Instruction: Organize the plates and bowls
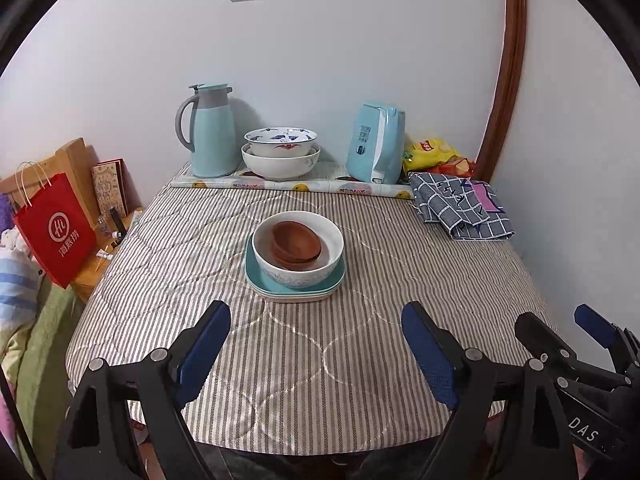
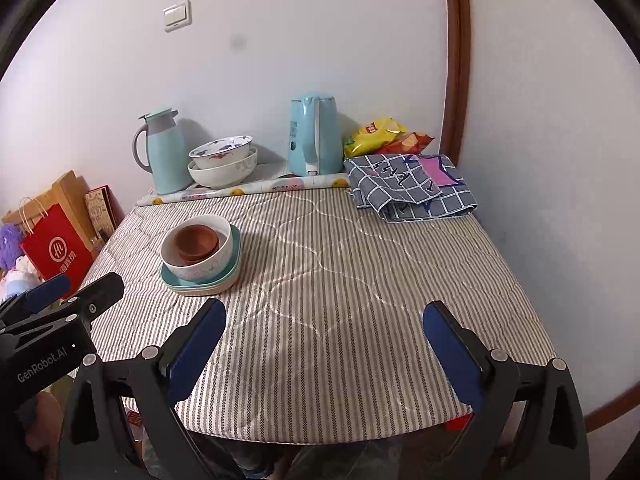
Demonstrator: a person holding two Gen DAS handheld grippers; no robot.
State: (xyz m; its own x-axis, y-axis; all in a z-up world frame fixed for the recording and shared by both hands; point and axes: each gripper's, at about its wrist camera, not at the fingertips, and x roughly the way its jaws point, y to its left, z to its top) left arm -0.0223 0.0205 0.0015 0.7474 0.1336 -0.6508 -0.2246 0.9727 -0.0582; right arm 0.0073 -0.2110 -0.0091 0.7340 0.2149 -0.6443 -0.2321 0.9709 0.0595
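Mid-table stands a stack: brown wooden bowls [image 1: 296, 240] nested in a white bowl [image 1: 300, 274], on a teal plate [image 1: 256, 280] over a cream plate [image 1: 296, 299]. My left gripper [image 1: 316, 308] is open and empty, short of the stack at the near edge. My right gripper [image 2: 325, 307] is also open and empty, to the right of the stack's white bowl [image 2: 196, 268]. At the back, a blue-flowered bowl [image 1: 280, 136] sits inside a larger white bowl [image 1: 280, 164]. Each gripper shows in the other's view: the right gripper [image 1: 556, 320] and the left gripper [image 2: 88, 284].
A striped quilted cloth [image 1: 320, 380] covers the table. Along the wall stand a light-blue thermos jug [image 1: 212, 132], a blue kettle [image 1: 374, 144] and snack bags [image 1: 432, 152]. A folded checked cloth [image 1: 460, 208] lies at back right. A red paper bag [image 1: 54, 228] stands off the left side.
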